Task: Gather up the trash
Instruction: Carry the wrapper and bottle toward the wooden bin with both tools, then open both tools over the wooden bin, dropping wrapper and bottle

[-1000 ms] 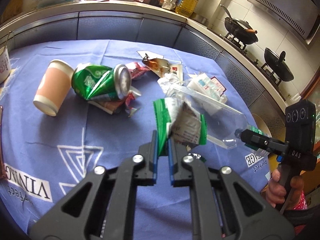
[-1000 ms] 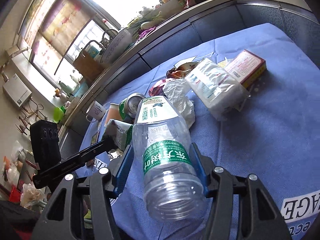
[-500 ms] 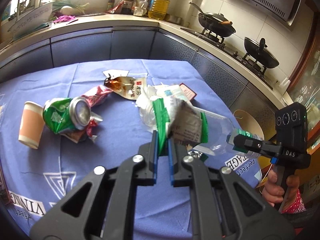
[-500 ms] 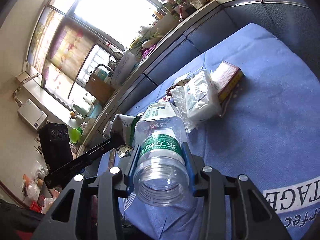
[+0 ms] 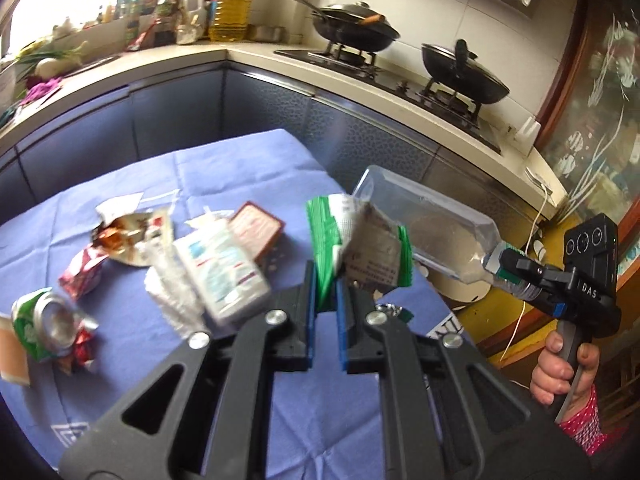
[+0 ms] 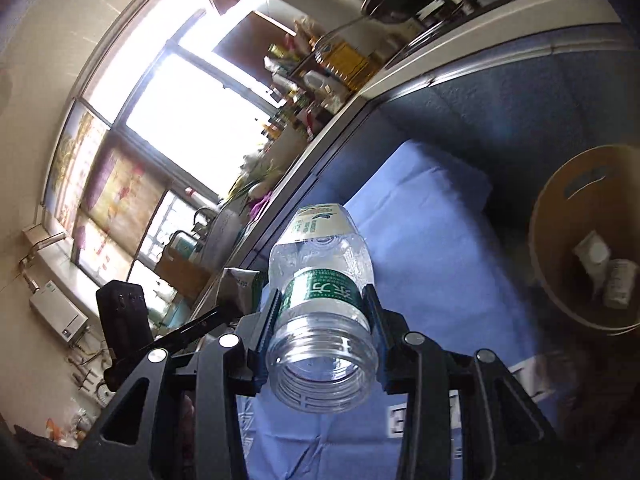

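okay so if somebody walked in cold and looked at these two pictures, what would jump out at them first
Probably the clear plastic bottle, held by its neck in the right gripper and filling the middle of the right wrist view, with a round bin holding some trash off at the right edge. In the left wrist view, the left gripper pinches a crumpled green-and-white carton above the blue tablecloth, where a crushed green can and wrappers lie.

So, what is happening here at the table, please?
A person is collecting trash with two hand-held tongs. The left tongs pinch a green-and-white wrapper; the right tongs clamp an empty plastic bottle by its neck. A bin stands beside the table, where more litter remains.
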Available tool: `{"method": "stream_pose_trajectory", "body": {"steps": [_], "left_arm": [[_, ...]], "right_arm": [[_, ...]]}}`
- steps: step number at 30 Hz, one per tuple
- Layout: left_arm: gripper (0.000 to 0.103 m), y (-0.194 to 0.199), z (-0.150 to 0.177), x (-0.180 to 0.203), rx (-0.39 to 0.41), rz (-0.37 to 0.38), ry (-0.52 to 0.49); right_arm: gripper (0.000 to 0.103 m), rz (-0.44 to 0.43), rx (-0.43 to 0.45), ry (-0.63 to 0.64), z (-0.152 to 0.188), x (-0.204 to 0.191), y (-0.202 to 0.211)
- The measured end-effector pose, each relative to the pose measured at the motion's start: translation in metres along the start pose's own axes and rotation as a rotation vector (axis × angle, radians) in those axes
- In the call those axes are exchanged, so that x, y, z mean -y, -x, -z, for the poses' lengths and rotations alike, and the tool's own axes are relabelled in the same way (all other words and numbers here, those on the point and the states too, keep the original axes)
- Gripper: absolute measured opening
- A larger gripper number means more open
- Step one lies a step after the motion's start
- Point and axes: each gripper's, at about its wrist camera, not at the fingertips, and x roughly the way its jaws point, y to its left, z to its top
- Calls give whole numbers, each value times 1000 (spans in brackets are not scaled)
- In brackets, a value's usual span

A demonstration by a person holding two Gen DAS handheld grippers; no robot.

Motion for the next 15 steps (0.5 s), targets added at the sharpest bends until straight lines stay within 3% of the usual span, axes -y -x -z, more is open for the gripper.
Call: {"method": "stream_pose_trajectory", "body": {"steps": [6,10,15], "left_arm": [[8,-92,-30,86,-79,103,-145],[8,-157,-31,135,-153,142,-220],[8,-224,-27,173,-245,144,-267]], "right_arm": [[39,305,114,19,-2,50,48],[39,462,93,22,8,87,53],[40,593,64,19,12,123,44]]}}
